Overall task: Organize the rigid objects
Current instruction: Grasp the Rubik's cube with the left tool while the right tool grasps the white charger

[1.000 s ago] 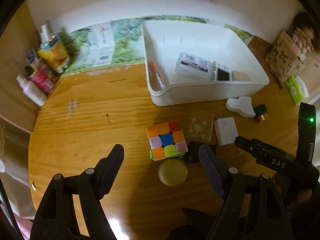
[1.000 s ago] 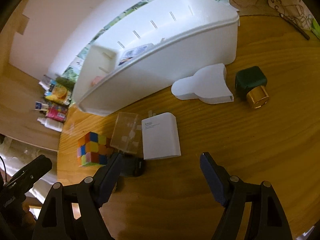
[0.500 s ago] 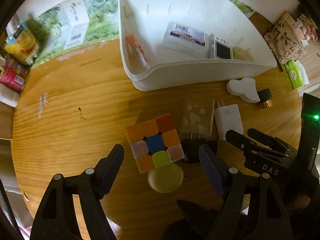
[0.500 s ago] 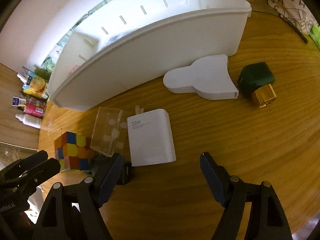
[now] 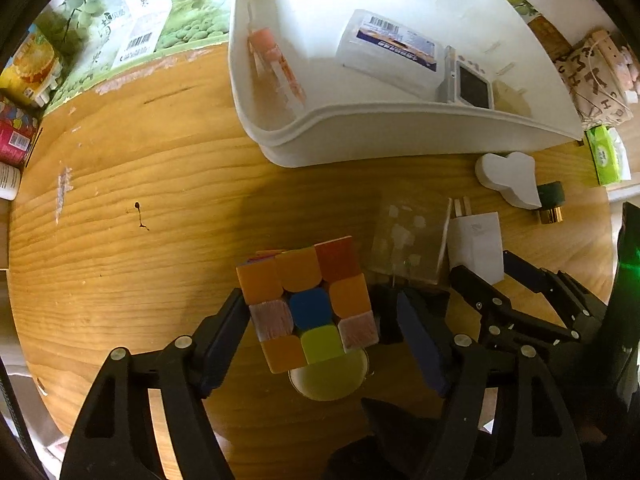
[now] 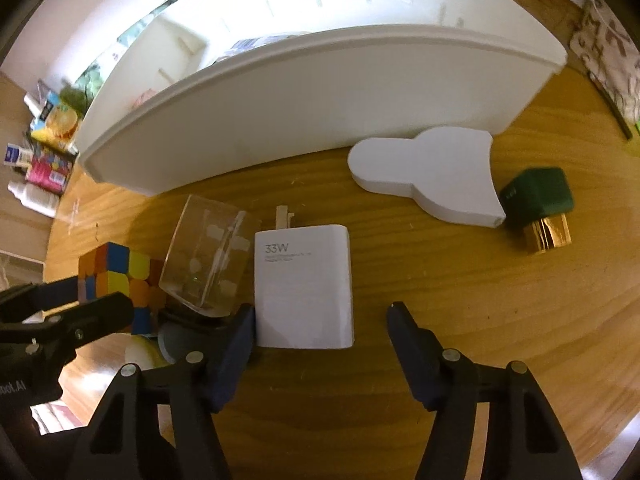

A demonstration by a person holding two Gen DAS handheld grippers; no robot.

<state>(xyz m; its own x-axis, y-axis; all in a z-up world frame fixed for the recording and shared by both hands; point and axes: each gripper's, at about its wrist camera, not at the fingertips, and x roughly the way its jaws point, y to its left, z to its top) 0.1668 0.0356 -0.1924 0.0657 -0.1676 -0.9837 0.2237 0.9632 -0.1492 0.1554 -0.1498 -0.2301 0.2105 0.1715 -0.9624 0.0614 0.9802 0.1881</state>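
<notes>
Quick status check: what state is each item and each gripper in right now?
puzzle cube: on table, between left gripper jaws, right pad off
left gripper: open, closing
white charger: flat, prongs folded out
right gripper: open, closing
white bin: partly filled
clear box: tilted

The multicoloured puzzle cube (image 5: 308, 304) covered the upper part of the round yellow-green disc (image 5: 332, 380) lying on the wooden table (image 5: 140, 184). A dark object (image 5: 384, 308) beside the cube lay half hidden behind a gripper finger and a clear plastic box (image 5: 412, 236); its kind could not be told. Packets at the table's left edge (image 5: 18, 80) were cut off by the frame, their print unreadable.
</notes>
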